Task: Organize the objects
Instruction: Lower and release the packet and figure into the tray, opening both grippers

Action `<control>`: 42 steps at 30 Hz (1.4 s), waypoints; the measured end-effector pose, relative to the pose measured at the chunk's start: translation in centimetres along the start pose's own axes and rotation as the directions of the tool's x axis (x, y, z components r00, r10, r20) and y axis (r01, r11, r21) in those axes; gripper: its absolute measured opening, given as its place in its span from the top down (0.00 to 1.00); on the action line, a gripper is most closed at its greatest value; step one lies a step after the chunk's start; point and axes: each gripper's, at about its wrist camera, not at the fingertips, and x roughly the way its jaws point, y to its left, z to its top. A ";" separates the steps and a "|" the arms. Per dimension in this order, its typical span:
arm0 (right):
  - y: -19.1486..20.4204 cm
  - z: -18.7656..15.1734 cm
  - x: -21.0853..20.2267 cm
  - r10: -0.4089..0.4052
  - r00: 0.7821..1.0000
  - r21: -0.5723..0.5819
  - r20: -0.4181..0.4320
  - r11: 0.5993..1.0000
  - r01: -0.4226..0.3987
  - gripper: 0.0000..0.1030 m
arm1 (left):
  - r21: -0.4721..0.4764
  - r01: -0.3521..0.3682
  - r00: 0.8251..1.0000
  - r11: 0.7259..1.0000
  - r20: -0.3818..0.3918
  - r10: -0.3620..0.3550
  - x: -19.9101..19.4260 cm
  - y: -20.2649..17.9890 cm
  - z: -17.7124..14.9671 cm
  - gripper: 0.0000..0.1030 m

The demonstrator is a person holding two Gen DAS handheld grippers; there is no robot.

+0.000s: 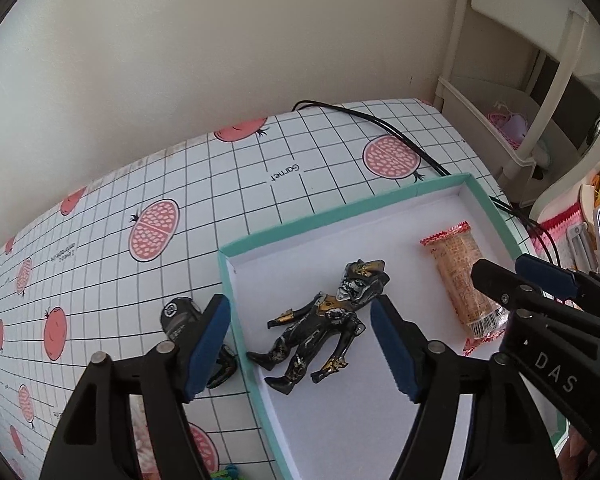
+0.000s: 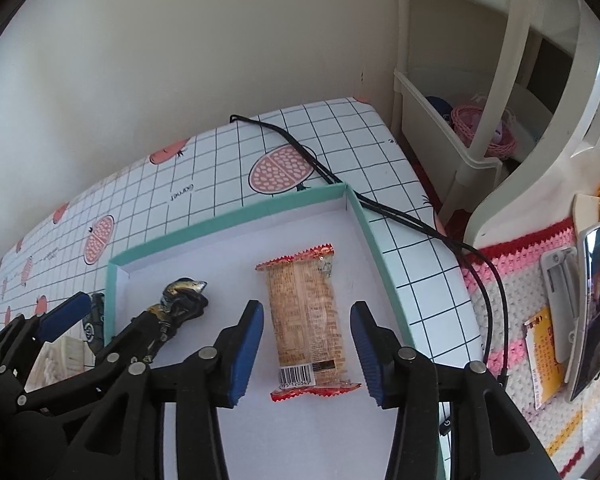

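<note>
Nearest the left wrist camera, the left gripper (image 1: 300, 344) is hanging with its jaws spread wide, gripping nothing. Its blue pads (image 1: 208, 344) are sitting on either side of the tray's near-left wall, one outside it and one above the white floor. Between those pads, a black and gold toy figure (image 1: 320, 320) is lying on its back inside the teal-rimmed tray (image 1: 340, 206), head pointing away from the camera. Just outside the tray's left wall, partly behind the left pad, a dark round object (image 1: 178, 312) is resting on the tablecloth; what it is cannot be told.

In the right wrist view, the right gripper (image 2: 306, 354) is hovering over the tray, jaws likewise released and empty. A wrapped snack bar (image 2: 306, 320) with red crimped ends is lying flat on the tray floor between its blue pads, not touched by either one. The figure is lying to the left of the bar, well apart from it.

Farther off, the grid-patterned tablecloth (image 1: 180, 168) with pink pomegranate prints is covering the table. A black cable (image 2: 380, 208) is running across it, past the tray's far corner. Beyond the table's right edge, a cream shelf unit (image 2: 452, 136) is standing against the wall, with a pink basket (image 2: 470, 124) in it.
</note>
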 end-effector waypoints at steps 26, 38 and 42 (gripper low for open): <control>0.2 -0.4 0.5 0.005 1.000 -0.017 0.016 1.000 -0.005 0.06 | -0.201 -0.111 0.994 0.973 -0.017 0.110 0.7 5.8 -0.5 0.07; 0.4 -0.3 0.5 -0.012 0.999 -0.020 0.040 1.000 0.013 0.00 | -0.234 -0.125 0.992 0.964 -0.005 0.128 0.5 7.1 -0.7 0.07; 0.6 -0.3 0.3 -0.024 0.999 -0.019 0.039 1.000 0.025 0.00 | -0.236 -0.121 0.993 0.964 -0.010 0.122 0.1 7.3 -0.6 0.07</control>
